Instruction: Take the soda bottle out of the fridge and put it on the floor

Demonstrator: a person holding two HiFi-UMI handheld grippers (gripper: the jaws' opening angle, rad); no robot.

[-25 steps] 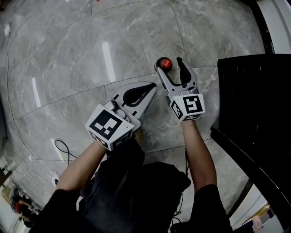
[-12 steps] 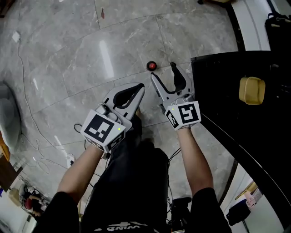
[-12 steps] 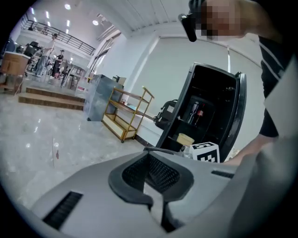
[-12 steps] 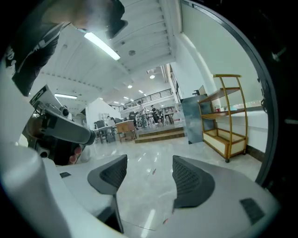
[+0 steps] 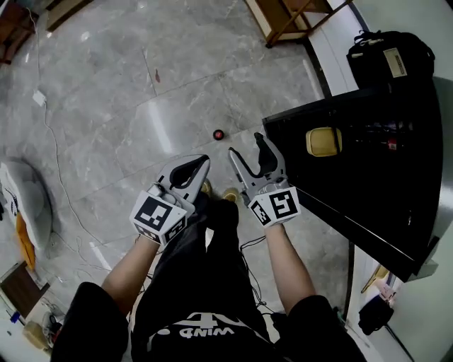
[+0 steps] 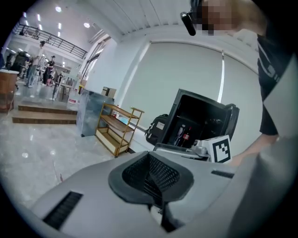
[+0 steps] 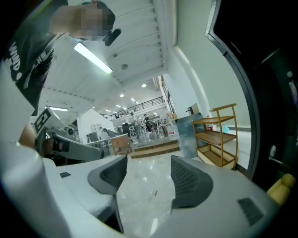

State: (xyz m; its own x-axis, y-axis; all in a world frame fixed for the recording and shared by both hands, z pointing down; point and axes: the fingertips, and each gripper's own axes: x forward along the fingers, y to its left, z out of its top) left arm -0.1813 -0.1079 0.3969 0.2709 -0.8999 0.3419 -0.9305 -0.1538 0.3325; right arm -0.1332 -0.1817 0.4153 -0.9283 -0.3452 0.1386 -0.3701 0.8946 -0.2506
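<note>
The soda bottle (image 5: 219,133) stands upright on the grey marble floor, seen from above as a red cap on a dark body. It is free of both grippers. My right gripper (image 5: 247,146) hangs a little nearer to me than the bottle, open, with nothing between its fingers; in the right gripper view (image 7: 149,179) only floor shows between the pads. My left gripper (image 5: 200,161) is beside it on the left, shut and empty; its pads meet in the left gripper view (image 6: 151,174). The black fridge (image 5: 368,162) stands open at the right.
A yellow object (image 5: 323,141) sits inside the fridge, and a red-labelled bottle (image 6: 186,136) shows on its inner shelf. A black bag (image 5: 389,60) and a wooden shelf rack (image 5: 290,18) stand beyond. A white cable (image 5: 53,134) trails over the floor at left.
The right gripper's open jaws were around the bottle's cap; both grippers have since drawn back and up, leaving the bottle standing alone. The view has risen and more of the fridge shows.
</note>
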